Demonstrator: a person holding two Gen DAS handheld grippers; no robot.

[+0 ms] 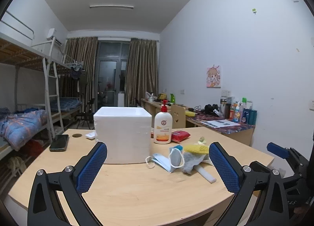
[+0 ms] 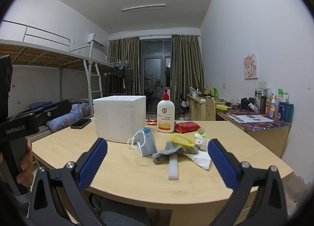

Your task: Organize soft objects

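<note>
Dorm-room light wood table (image 2: 125, 169), soft pile of grey sock (image 2: 166, 152) and blue face mask (image 2: 148, 143) beside white foam box (image 2: 119, 118), probably the bin, both left tongs (image 1: 158, 167) and right tongs (image 2: 157, 164) wide open, empty, lined up to start.

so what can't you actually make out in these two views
- Inside of the white foam box: both views sit too low to see past its rim.
- Bottle label: too small to read.
- Red packet: partly behind the bottle in the left wrist view.
- Items under the grey sock: covered by it and the yellow ring.
</note>
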